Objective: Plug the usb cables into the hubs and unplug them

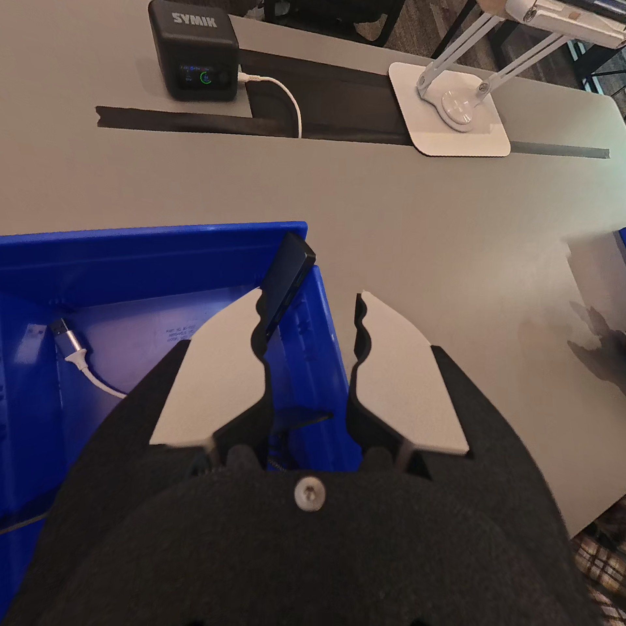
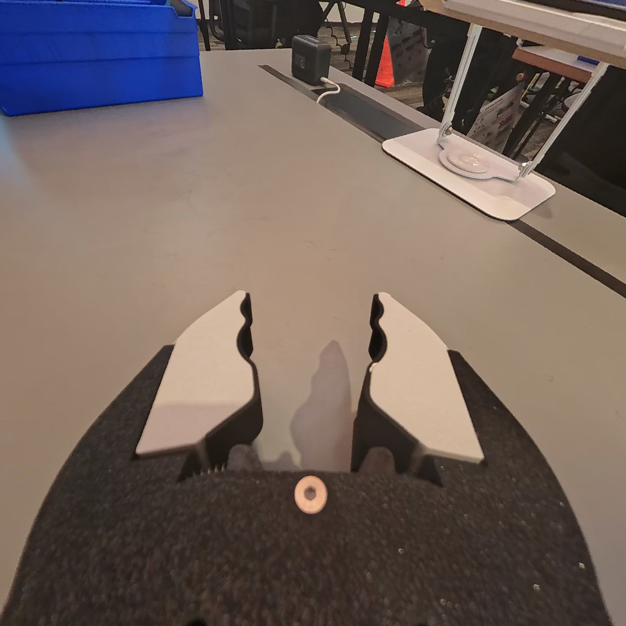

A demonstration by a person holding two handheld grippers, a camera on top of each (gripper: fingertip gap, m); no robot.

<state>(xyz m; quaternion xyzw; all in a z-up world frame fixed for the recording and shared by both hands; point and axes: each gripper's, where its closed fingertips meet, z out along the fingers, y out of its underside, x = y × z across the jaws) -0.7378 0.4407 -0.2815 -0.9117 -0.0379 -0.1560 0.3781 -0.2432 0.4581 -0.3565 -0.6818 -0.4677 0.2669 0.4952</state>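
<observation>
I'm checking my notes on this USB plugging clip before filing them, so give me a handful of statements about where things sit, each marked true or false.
1. The dark hub leans against a corner of the blue bin. True.
2. The left gripper is shut on the hub. False: its jaws stand apart, and the hub only shows past the tip of one finger.
3. A USB plug on a white cable lies inside the bin. True.
4. The right gripper holds a cable. False: it is open over the bare grey table.
5. The black power station has nothing plugged into it. False: a white cord runs from its side.
</observation>
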